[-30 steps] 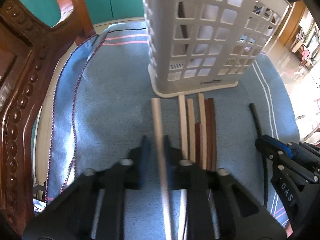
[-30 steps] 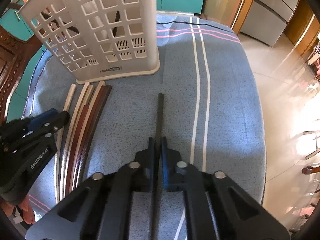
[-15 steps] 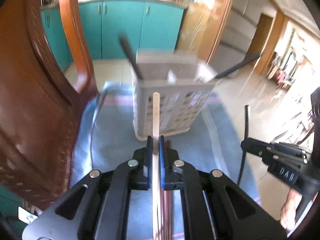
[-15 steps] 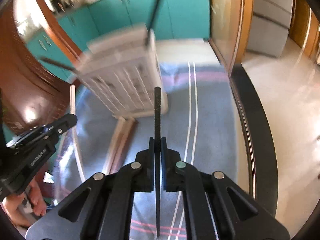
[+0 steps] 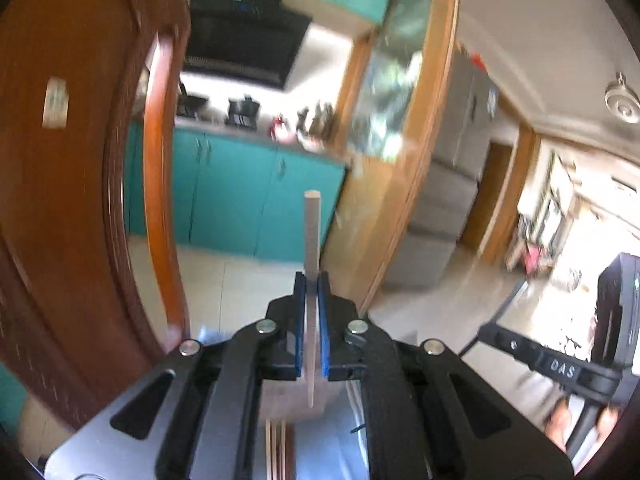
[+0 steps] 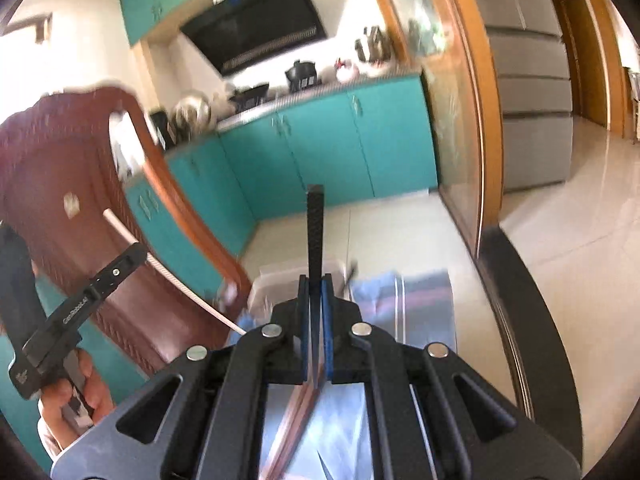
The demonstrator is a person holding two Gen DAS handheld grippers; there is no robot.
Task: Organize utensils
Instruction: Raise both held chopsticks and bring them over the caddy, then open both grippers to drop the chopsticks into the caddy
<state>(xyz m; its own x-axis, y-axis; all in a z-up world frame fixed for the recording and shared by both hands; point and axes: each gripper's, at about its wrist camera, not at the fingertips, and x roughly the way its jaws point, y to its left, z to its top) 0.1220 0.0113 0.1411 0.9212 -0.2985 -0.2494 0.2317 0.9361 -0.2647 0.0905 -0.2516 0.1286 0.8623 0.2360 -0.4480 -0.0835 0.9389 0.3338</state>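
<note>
While both hands are raised and aimed nearly level toward teal kitchen cabinets [image 6: 328,152], the left tongs [image 5: 311,280] pinch a pale chopstick [image 5: 311,232] at frame centre, and the right tongs [image 6: 315,284] pinch a black chopstick [image 6: 315,232], both sticks pointing upward.

The white basket [image 6: 280,280] shows only as a smeared pale rim behind the right hand-held gripper [image 6: 316,292]; its contents cannot be told. The remaining chopsticks [image 5: 278,448] are cut off by the lower edge and mostly covered by the left hand-held gripper [image 5: 311,292]; their number is unclear. The blue cloth [image 6: 420,304] is motion-blurred. Items on the kitchen counter [image 5: 240,130] are too blurred to identify.
</note>
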